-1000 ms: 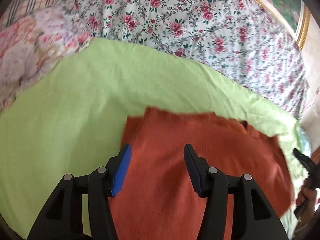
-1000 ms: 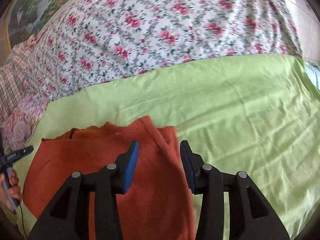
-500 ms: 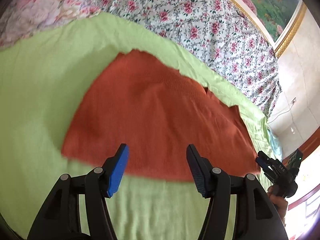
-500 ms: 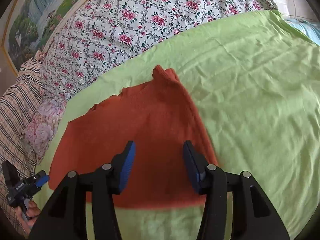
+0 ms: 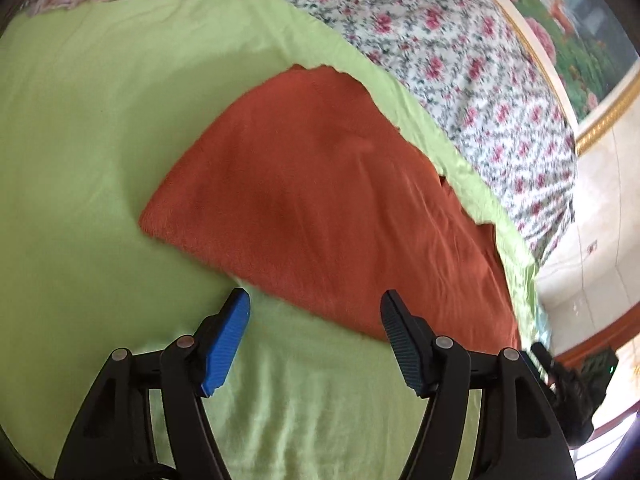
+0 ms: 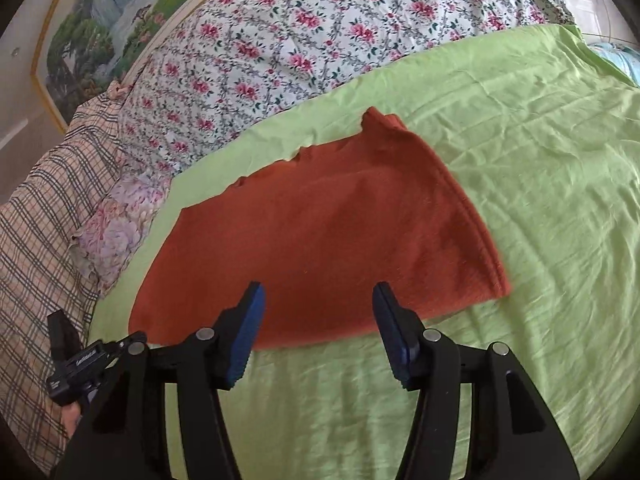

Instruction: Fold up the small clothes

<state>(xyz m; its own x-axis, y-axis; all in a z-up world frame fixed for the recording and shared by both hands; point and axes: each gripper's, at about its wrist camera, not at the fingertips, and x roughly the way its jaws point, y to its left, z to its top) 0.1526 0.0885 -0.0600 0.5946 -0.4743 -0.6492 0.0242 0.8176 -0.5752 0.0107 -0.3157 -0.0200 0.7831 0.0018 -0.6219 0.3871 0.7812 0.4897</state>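
A rust-orange knitted garment (image 5: 320, 204) lies flat on a light green sheet (image 5: 80, 128); it also shows in the right wrist view (image 6: 320, 232). My left gripper (image 5: 316, 320) is open and empty, hovering at the garment's near edge. My right gripper (image 6: 318, 312) is open and empty, just above the near edge toward the garment's right side. The left gripper also shows at the lower left of the right wrist view (image 6: 80, 364). The right gripper's body shows dark at the lower right edge of the left wrist view, its jaws hidden.
A floral quilt (image 6: 320, 32) lies behind the green sheet (image 6: 540, 160). A plaid blanket (image 6: 36, 216) and a floral pillow (image 6: 116, 224) lie at the left. A framed landscape painting (image 6: 100, 4) hangs on the wall behind the bed.
Both grippers have pulled back toward me and risen from over the garment to its near edge. The garment lies flat and more of it shows. Both stay open.
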